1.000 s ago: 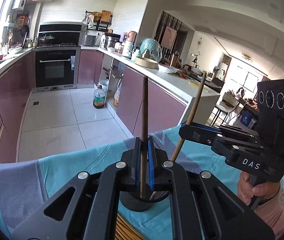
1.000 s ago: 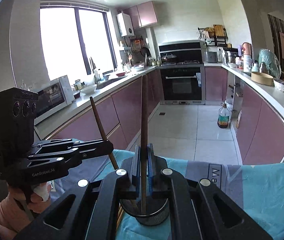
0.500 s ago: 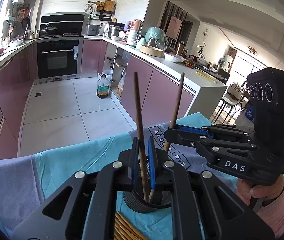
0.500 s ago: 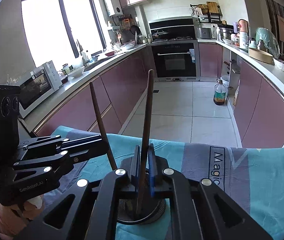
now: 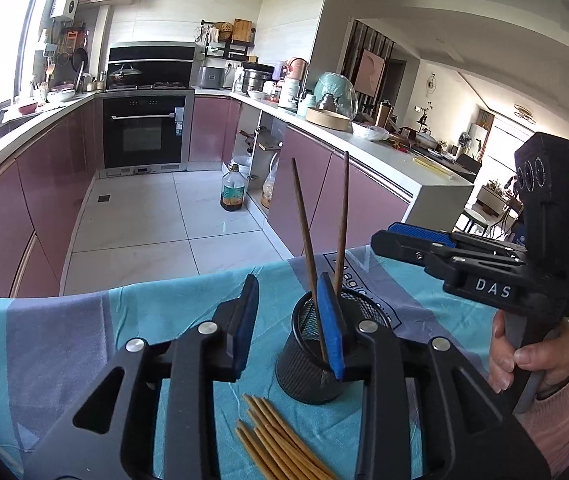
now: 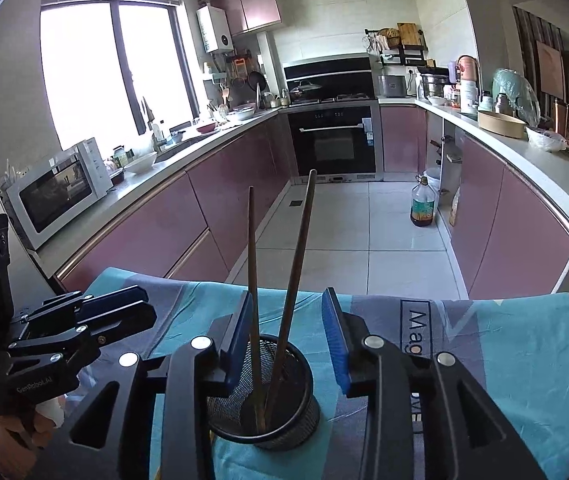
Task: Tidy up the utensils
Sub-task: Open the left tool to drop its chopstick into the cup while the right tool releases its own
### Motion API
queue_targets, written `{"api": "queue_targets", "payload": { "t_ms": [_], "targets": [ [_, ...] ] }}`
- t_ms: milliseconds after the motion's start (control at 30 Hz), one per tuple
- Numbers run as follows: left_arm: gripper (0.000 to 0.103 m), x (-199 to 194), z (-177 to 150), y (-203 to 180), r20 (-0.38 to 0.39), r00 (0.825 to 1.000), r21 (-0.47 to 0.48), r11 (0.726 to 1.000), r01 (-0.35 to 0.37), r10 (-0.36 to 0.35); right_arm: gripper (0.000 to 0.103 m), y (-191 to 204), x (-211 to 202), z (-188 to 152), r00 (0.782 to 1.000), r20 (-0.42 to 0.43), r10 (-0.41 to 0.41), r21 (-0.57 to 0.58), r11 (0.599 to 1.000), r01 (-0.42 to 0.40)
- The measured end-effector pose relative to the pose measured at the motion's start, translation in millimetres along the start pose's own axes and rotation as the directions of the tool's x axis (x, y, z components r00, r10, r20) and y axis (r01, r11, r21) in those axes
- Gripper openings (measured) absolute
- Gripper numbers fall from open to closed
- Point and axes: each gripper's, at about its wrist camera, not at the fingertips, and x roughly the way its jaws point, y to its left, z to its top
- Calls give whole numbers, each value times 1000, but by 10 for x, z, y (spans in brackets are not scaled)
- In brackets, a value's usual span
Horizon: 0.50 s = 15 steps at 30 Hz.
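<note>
Where the two dark chopsticks (image 6: 280, 300) stand, they lean apart in a V inside the black mesh cup (image 6: 268, 412) at the lower centre of the right wrist view, their lower ends down in the cup. Around them the right gripper (image 6: 288, 340) has its blue-padded jaws spread, having just been opening; both sticks rise through the gap, and no pad presses on either.

Seen from the left wrist, the same chopsticks (image 5: 320, 240) and cup (image 5: 316, 352) sit right of centre. That camera's own left gripper (image 5: 290, 328) has also just been opening and its jaws stand apart: the cup and sticks lie at and just behind its right-hand pad, while the gap between the pads frames only cloth. Whether that pad touches a stick I cannot tell.

Below the cup, at the bottom of the frame, a loose bundle of pale chopsticks (image 5: 284, 444) lies flat on the turquoise and grey tablecloth (image 5: 84, 344). At the right edge a hand (image 5: 524, 364) in a pink sleeve grips the other gripper's handle.
</note>
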Motion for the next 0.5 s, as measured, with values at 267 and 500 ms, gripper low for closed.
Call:
{"api": "queue_targets", "payload": {
  "t_ms": [267, 500],
  "targets": [
    [43, -345, -474, 129, -30, 998, 22, 998, -58, 58, 36, 419, -348, -420, 991, -35, 131, -110, 985, -135],
    [44, -368, -994, 272, -138, 987, 11, 997, -79, 80, 31, 647, 28, -1059, 951, -250, 179, -90, 974, -207]
  ]
}}
